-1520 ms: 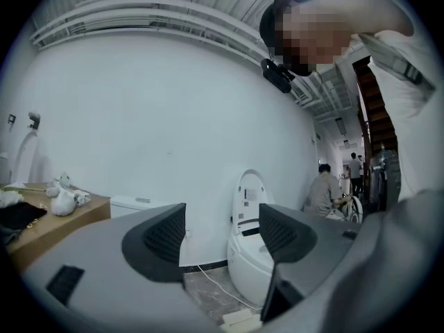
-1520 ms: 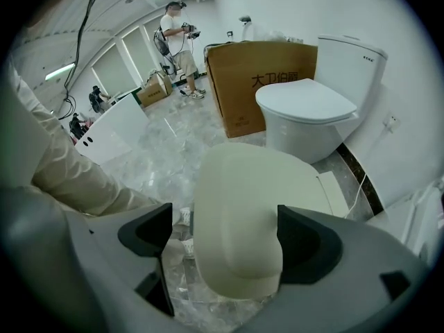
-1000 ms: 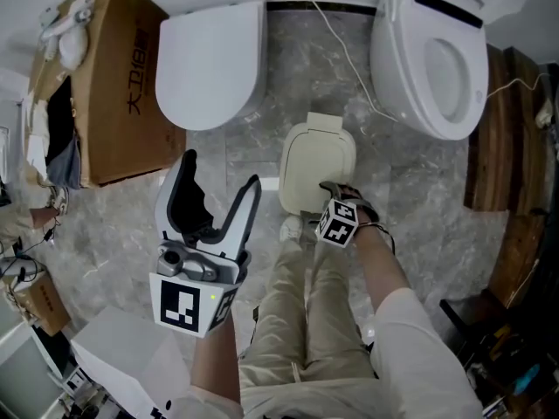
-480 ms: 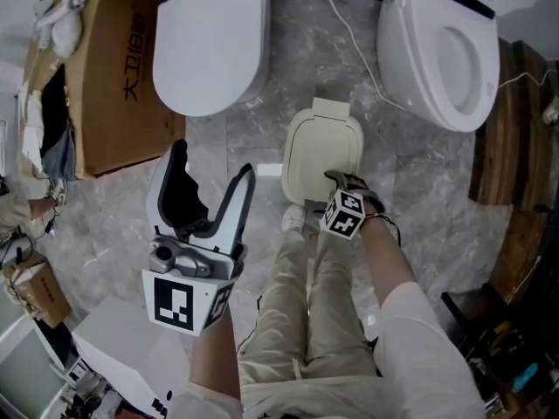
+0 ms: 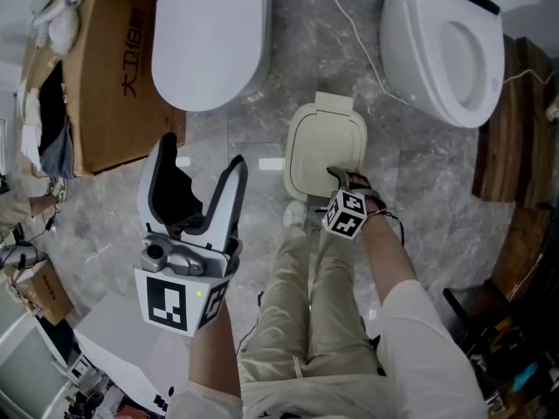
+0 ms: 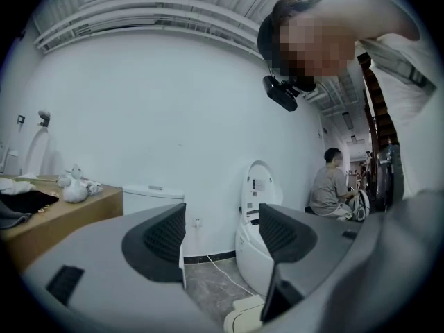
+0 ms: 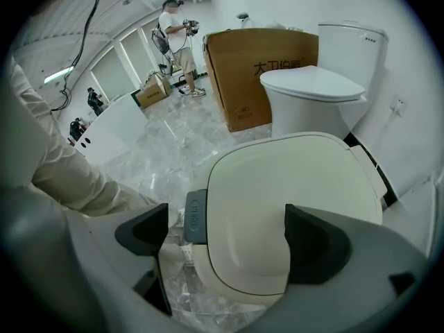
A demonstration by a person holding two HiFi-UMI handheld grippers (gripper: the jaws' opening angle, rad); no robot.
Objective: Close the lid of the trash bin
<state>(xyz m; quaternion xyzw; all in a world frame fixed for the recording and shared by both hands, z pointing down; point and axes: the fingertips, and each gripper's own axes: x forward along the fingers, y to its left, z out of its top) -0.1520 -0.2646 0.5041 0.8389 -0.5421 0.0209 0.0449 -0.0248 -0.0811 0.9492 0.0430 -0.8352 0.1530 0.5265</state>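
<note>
Lid of the trash bin [image 5: 325, 147] lies flat and shut at the middle of the head view, on the grey marble floor [image 5: 419, 182]. The right gripper [image 5: 339, 178] points down over its near edge and hides that edge there. Only the right gripper view shows the grey latch tab [image 7: 195, 217] at the lid's left side. In that view the jaws stand wide and are opening, with the lid under the gap, not pinched.

The left gripper [image 5: 201, 160], at lower left, has its jaws wide with nothing between them. Its own view shows a white wall [image 6: 173, 116] and a seated person [image 6: 331, 189] at right, both unseen from above.

A closed toilet [image 5: 210, 46] and a cardboard box [image 5: 100, 77] stand at upper left, an open toilet [image 5: 445, 46] at upper right, and a white cable [image 5: 349, 55] runs between them. The person's trouser legs [image 5: 306, 312] fill the lower middle.

A second ago the lid was already down. The bin now sits slightly higher in the frame.
</note>
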